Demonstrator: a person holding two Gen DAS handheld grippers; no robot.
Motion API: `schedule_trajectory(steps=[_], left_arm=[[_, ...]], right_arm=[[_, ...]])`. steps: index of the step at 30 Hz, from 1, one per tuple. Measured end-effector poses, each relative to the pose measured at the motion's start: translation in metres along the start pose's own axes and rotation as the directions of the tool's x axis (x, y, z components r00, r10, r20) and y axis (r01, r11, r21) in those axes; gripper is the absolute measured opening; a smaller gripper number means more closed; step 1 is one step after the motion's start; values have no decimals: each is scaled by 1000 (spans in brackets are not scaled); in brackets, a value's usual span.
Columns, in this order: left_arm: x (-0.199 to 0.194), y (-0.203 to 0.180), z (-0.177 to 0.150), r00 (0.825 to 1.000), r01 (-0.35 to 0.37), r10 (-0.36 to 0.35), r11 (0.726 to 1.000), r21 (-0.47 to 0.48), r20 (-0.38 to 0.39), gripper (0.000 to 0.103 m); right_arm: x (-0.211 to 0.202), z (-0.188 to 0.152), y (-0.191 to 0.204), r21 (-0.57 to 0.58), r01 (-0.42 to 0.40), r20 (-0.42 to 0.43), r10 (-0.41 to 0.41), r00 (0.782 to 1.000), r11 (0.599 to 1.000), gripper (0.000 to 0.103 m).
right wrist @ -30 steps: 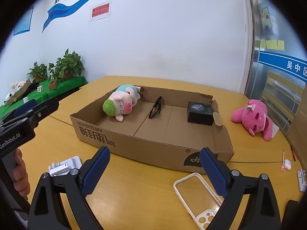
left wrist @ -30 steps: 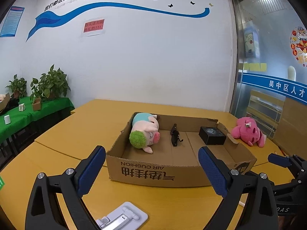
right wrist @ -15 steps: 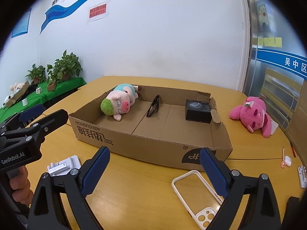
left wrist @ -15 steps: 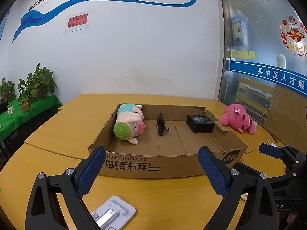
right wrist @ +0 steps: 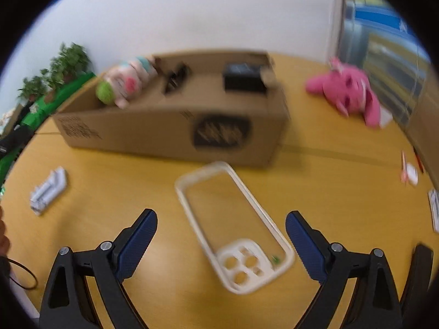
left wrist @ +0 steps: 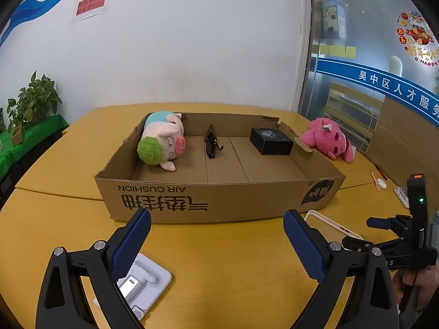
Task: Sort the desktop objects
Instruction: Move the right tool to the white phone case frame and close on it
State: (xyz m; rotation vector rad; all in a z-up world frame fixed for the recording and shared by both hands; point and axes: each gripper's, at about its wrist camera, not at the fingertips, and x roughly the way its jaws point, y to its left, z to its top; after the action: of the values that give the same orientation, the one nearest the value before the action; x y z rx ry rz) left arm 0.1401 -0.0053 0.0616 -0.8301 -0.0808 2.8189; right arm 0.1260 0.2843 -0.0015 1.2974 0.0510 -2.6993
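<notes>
Two tongs are in view, both spread wide with nothing between their pads. Left tongs [left wrist: 216, 235] hover over the yellow surface [left wrist: 219, 268], facing the cardboard box [left wrist: 219, 200]; a white phone stand [left wrist: 145, 282] lies under the left pad. Right tongs [right wrist: 221, 241] straddle the white phone case [right wrist: 233, 224], which lies flat near the box. Inside the box: a green-haired pig plush [left wrist: 162, 142], sunglasses [left wrist: 211, 144] and a black box [left wrist: 271, 144]. A pink plush [left wrist: 328, 138] lies outside, beside the box's right end.
</notes>
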Motion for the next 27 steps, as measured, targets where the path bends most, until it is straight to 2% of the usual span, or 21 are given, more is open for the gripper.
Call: schedule_trajectory(steps=[3, 6, 8, 10, 13, 15, 18, 19, 20, 22, 27], left_arm=[[5, -7, -2, 1000, 23, -23, 1000, 4, -11, 99], [12, -14, -4, 998, 48, -48, 999, 11, -40, 99], [16, -16, -7, 996, 67, -67, 998, 6, -62, 99], [20, -16, -10, 993, 86, -86, 996, -13, -81, 99], [28, -14, -15, 984, 120, -126, 991, -52, -125, 99], [35, -14, -19, 977, 134, -144, 989, -69, -160, 99], [47, -13, -22, 965, 146, -162, 985, -89, -209, 99], [51, -13, -23, 960, 157, -175, 983, -98, -220, 99], [56, -13, -24, 953, 170, -191, 979, -110, -235, 99], [65, -16, -26, 940, 183, -209, 976, -118, -268, 99], [83, -31, -28, 920, 212, -238, 970, -115, -312, 98]], right_arm=[[15, -12, -26, 71, -36, -42, 39, 998, 997, 95], [27, -16, -34, 66, -74, -80, 79, 994, 995, 95], [34, -21, -31, 70, -108, -118, 116, 986, 992, 96], [32, -26, -23, 56, -124, -105, 130, 986, 991, 96], [25, -34, -1, 27, -243, -97, 244, 965, 970, 96], [22, -37, 11, 21, -288, -96, 289, 952, 957, 96], [19, -35, 14, 25, -224, -72, 225, 972, 974, 95], [20, -33, 13, 34, -206, -67, 208, 976, 978, 90], [21, -33, 11, 39, -189, -69, 191, 979, 981, 75], [26, -32, 6, 39, -133, -86, 136, 987, 990, 54], [22, -34, -3, 72, -100, -70, 105, 992, 992, 38]])
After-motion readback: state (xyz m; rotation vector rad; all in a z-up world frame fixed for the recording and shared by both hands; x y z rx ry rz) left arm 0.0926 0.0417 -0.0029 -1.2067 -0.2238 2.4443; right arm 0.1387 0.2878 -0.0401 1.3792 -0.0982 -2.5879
